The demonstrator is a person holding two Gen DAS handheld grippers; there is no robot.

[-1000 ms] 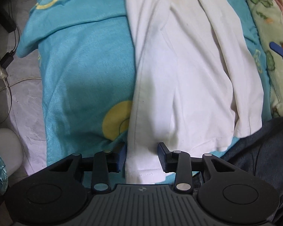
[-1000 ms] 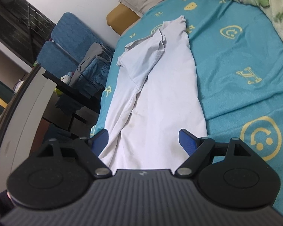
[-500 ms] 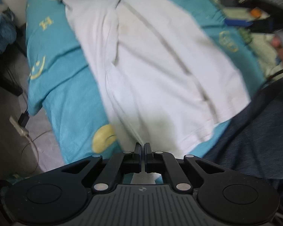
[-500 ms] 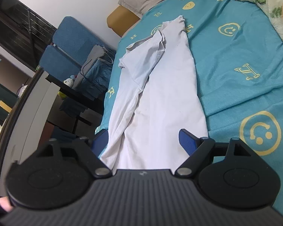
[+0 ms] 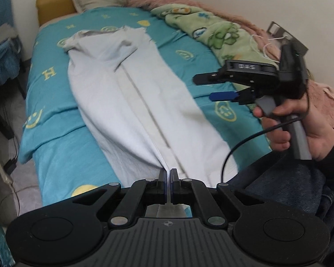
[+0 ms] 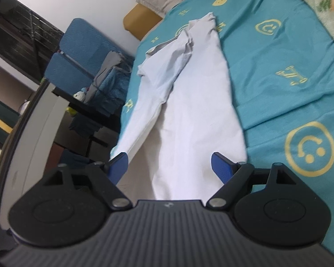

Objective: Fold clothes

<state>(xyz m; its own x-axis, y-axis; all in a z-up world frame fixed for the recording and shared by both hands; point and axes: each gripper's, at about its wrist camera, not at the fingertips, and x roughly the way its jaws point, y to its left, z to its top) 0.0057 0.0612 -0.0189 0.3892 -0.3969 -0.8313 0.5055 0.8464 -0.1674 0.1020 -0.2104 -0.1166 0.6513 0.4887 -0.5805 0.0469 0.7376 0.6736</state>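
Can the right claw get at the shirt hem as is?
Probably yes. The right claw is open, with the shirt hem lying flat between its fingers and nothing in the way. The left claw pinches the other corner.

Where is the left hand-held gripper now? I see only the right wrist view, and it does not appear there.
Observer: The left hand-held gripper is at the near end of the white garment, low by the bed's edge.
Operator: Does it hold the cloth?
Observer: Yes. Its jaws are shut on the garment's near edge, and the cloth rises to them in a ridge.
Operator: And how does my right one stand, seen from outside?
Observer: The right hand-held gripper hangs open above the blue sheet, to the right of the garment and not touching it.
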